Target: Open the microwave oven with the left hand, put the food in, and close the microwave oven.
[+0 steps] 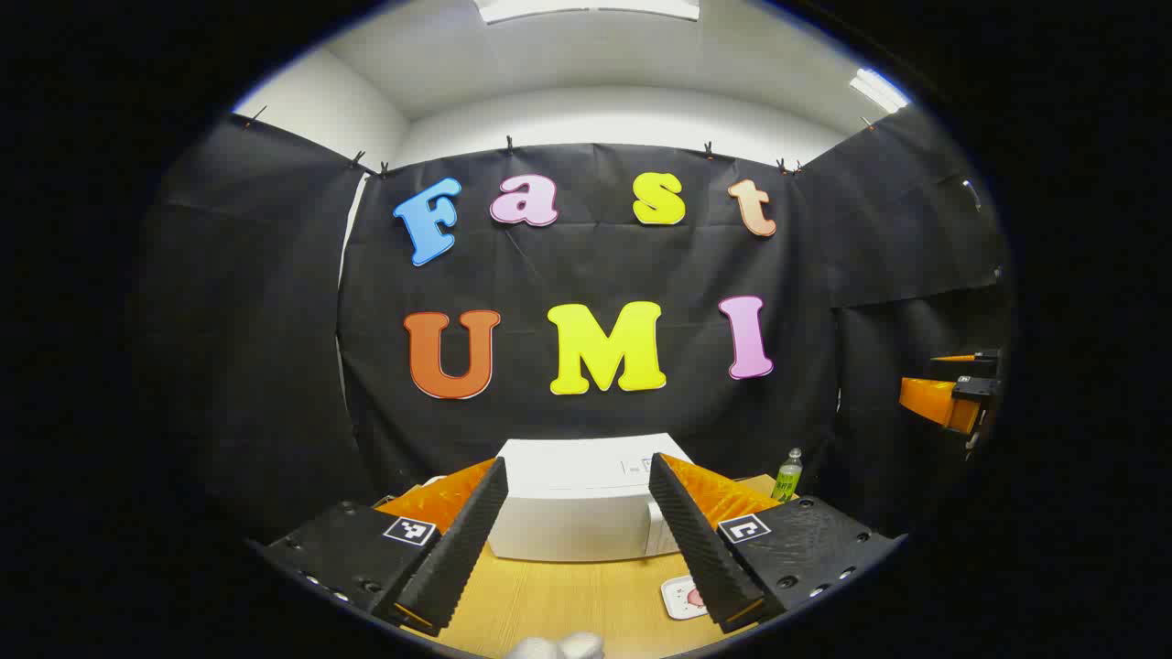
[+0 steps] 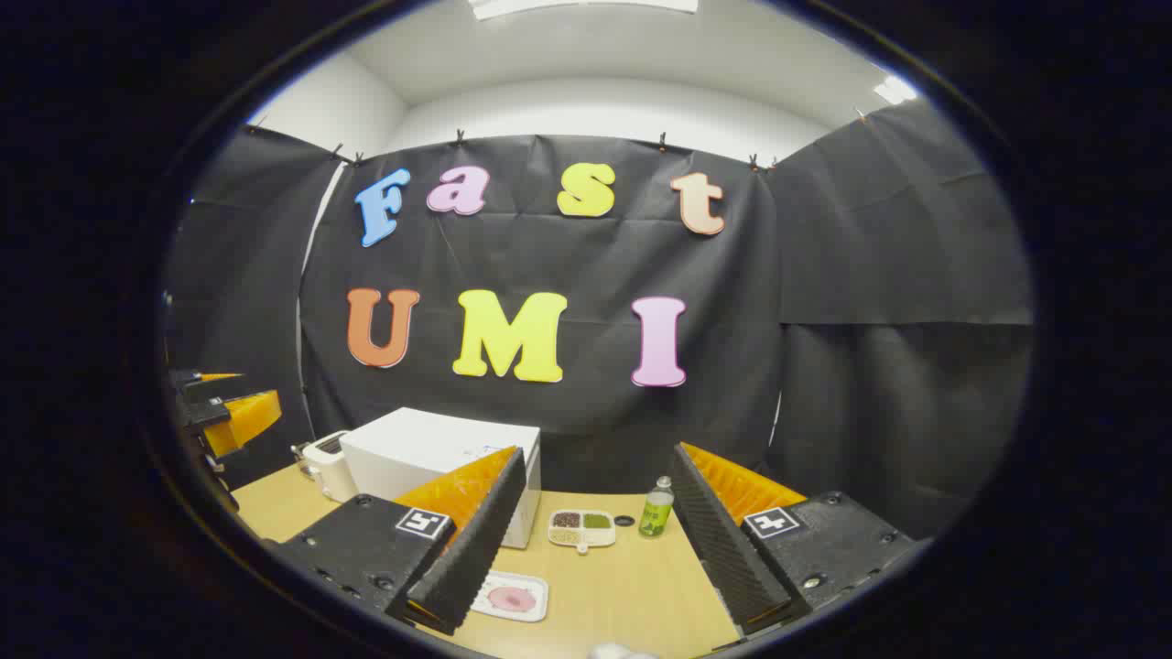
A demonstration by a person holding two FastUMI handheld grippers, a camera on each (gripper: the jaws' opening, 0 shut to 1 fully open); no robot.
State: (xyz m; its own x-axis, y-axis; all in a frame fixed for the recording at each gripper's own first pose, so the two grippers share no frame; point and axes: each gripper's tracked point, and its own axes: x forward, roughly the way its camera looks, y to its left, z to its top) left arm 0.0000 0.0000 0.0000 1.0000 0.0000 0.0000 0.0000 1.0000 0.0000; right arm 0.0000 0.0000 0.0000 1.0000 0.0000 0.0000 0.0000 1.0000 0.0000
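Observation:
A white microwave oven point(image 1: 577, 503) stands shut at the back of the wooden table, straight ahead between my left gripper's point(image 1: 577, 526) open fingers. In the right gripper view the microwave oven point(image 2: 430, 453) sits left of centre. The food is a pink piece on a white rectangular plate point(image 2: 511, 597) lying on the table in front of the oven, and the plate point(image 1: 682, 597) shows by my left gripper's right finger. My right gripper point(image 2: 595, 540) hangs open above the table with nothing between its fingers. My left gripper point(image 2: 215, 412) appears at that view's left edge, and my right gripper point(image 1: 952, 389) at the left gripper view's right edge.
A green bottle point(image 2: 656, 509) stands right of the oven, with a divided tray point(image 2: 581, 528) of small foods and a dark cap beside it. The bottle point(image 1: 787, 474) also shows in the left gripper view. A white toaster-like appliance point(image 2: 322, 465) stands left of the oven. Black cloth walls the booth.

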